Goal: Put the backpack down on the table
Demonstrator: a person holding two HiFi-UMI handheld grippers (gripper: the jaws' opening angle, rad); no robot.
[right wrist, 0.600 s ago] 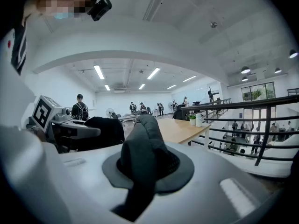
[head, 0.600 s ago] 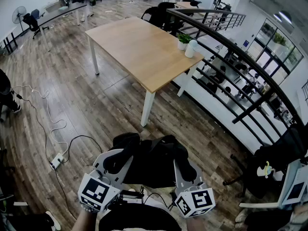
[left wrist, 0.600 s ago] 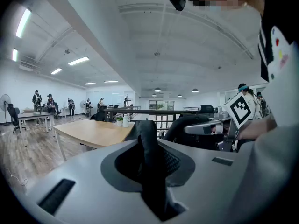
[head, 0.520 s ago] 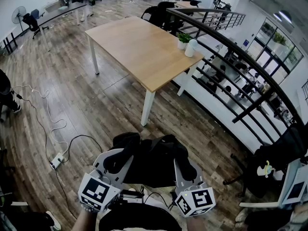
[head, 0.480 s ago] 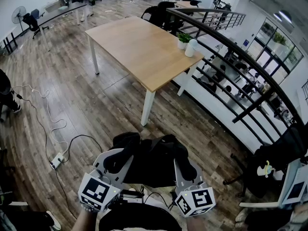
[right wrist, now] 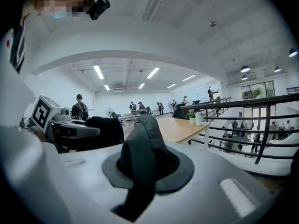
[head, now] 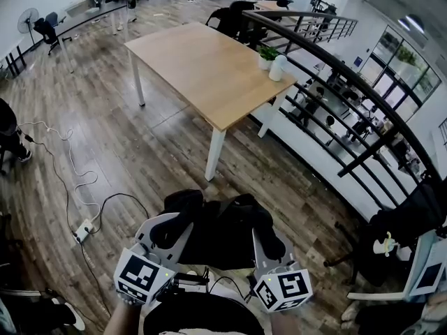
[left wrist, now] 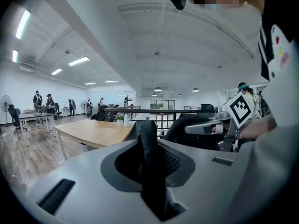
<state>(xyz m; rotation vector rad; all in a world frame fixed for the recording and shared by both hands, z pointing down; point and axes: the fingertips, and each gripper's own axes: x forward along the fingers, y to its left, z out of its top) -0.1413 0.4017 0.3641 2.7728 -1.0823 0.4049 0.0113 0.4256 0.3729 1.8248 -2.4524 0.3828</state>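
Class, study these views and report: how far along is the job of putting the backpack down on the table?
Done: the black fabric backpack is gripped, with the left claw and the right claw each shut on it. In hand: it hangs over the wood floor, short of the light wooden table. Left: carry it there, set it down, release.

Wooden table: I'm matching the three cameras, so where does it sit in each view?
Head view: wooden table, upper centre.
Left gripper view: wooden table, left of centre, mid-height.
Right gripper view: wooden table, right of centre, mid-height.
Shared landmark: the white bottle standing on its corner.
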